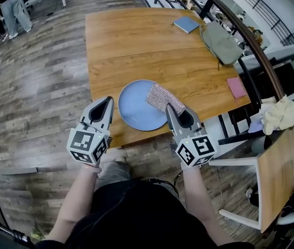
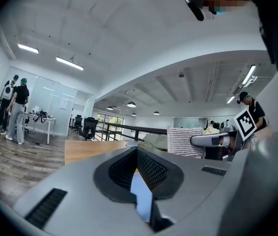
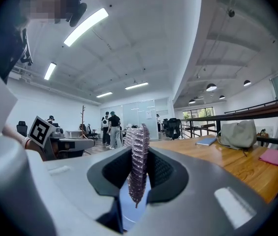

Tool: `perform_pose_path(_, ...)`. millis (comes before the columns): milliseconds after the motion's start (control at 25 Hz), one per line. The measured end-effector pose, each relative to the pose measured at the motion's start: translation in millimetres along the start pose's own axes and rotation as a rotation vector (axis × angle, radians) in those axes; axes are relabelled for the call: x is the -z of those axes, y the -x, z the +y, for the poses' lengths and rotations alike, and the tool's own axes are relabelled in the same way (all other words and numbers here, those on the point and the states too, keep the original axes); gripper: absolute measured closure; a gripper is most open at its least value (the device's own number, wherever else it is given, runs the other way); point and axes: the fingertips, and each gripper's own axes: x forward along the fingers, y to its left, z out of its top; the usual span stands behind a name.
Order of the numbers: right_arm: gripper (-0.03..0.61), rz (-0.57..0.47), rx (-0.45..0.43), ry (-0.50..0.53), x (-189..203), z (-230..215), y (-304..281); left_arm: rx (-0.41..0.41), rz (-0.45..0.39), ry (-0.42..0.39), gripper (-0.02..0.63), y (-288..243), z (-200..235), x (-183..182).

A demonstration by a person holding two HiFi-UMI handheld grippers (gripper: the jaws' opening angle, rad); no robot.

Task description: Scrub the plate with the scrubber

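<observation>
Step in hand: bringing the scrubber (image 1: 163, 98) onto the plate (image 1: 136, 108); judging the scrubbing proper as not yet settled into strokes.
Right gripper (image 1: 170, 110): clamping the scrubber by its near end, with the pad standing edge-on between the jaws in the right gripper view and its free end reaching toward the upper left in the head view.
Left gripper (image 1: 106, 103): jaws lying together and gripping nothing, with only a strip of blue showing through the gap behind the tips.
Plate position: lying flat on the table (image 1: 136, 40), lower centre of the head view, close to the table's near edge and between the two grippers; left tips just beside its left rim, right tips at its lower-right rim.
Scrubber position: overlapping the plate's right part in the head view; not being able to tell whether touching or hovering.
Doing it well: laying the pad flat on the blue face, pressing lightly and sweeping in overlapping circles; bracing the left rim with the closed left tips, the plate probably sliding easily on the wood.
Risk: pushing toward the bottom of the frame and nudging the plate off the near edge.
</observation>
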Motion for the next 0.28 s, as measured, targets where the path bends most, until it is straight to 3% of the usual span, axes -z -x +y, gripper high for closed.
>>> perform_pose_path(280,0.497,-0.035,-0.023,0.007,-10.3,-0.1,44.7,-0.043,-0.037,-0.001,0.617,24.1,-31.1,-0.7)
